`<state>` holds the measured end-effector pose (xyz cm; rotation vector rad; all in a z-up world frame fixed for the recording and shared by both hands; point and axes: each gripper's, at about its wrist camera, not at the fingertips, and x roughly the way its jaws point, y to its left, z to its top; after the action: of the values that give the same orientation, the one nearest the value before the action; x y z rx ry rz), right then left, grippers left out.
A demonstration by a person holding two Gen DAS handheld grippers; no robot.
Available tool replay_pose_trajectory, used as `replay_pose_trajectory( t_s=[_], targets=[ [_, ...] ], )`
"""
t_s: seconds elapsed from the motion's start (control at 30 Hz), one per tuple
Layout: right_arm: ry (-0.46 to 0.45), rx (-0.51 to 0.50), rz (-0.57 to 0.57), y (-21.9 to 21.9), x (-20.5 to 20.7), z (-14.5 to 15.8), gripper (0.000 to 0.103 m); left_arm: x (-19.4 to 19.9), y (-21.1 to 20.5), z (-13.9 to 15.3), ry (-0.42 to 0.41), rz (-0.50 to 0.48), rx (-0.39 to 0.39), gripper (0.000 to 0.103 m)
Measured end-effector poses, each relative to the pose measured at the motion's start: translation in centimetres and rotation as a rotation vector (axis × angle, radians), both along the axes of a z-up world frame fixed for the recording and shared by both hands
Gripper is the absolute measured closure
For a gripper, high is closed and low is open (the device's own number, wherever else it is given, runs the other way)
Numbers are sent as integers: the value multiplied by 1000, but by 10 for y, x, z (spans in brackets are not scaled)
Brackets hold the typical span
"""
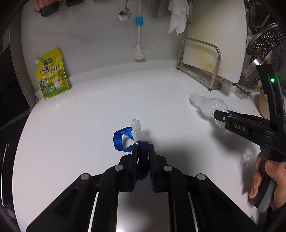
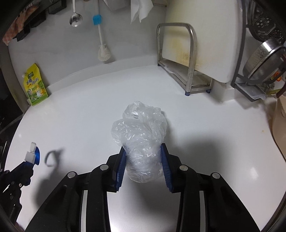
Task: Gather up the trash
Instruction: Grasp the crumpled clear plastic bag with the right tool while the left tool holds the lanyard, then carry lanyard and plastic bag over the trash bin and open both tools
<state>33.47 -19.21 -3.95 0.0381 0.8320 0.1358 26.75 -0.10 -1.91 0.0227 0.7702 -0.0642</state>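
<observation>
Left wrist view: nearest you is your left gripper (image 1: pixel 143 149), fingers nearly closed and clamped on one blue strap (image 1: pixel 123 140). The strap runs between the fingers; its loop and white buckle (image 1: pixel 139 134) project just past the tips, over the white counter (image 1: pixel 89 116). To your right, the right gripper (image 1: pixel 219 115) grips one crumpled clear bag (image 1: pixel 209 104), and your right hand (image 1: pixel 268 180) holds its handle. Also visible: one yellow pouch (image 1: pixel 52 74) against the back wall, one hanging spoon (image 1: pixel 125 14), one brush (image 1: pixel 138 39), one metal rack (image 1: pixel 202 62) holding a cutting board (image 1: pixel 218 35).

Right wrist view: nearest you is the right gripper (image 2: pixel 143 153), fingers part open and pressed against both sides of the bag (image 2: pixel 141 135). The bag fills the gap and bulges forward beyond the tips, above the counter (image 2: pixel 205 125). The left gripper (image 2: pixel 30 160) enters at the lower left edge with the strap (image 2: pixel 37 156) and buckle (image 2: pixel 30 153). Count here: one pouch (image 2: pixel 35 85), one spoon (image 2: pixel 76 18), one brush (image 2: pixel 101 35), one rack (image 2: pixel 187 62).
</observation>
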Motion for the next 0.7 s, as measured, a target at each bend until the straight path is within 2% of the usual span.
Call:
replay_pose_trajectory(
  t_s=[0.17,0.3,0.7],
  targets=[
    [-36,1,-8,3,-43,12,67,-19,5,7,-23,0,13,91],
    [-69,7,-29,2,-94,23,67,-40,6,12,-37,-18,13,91],
    [-135,86,-190,-20,-257,24,67,-143,-8,24,-82,-122,6,90]
  ],
)
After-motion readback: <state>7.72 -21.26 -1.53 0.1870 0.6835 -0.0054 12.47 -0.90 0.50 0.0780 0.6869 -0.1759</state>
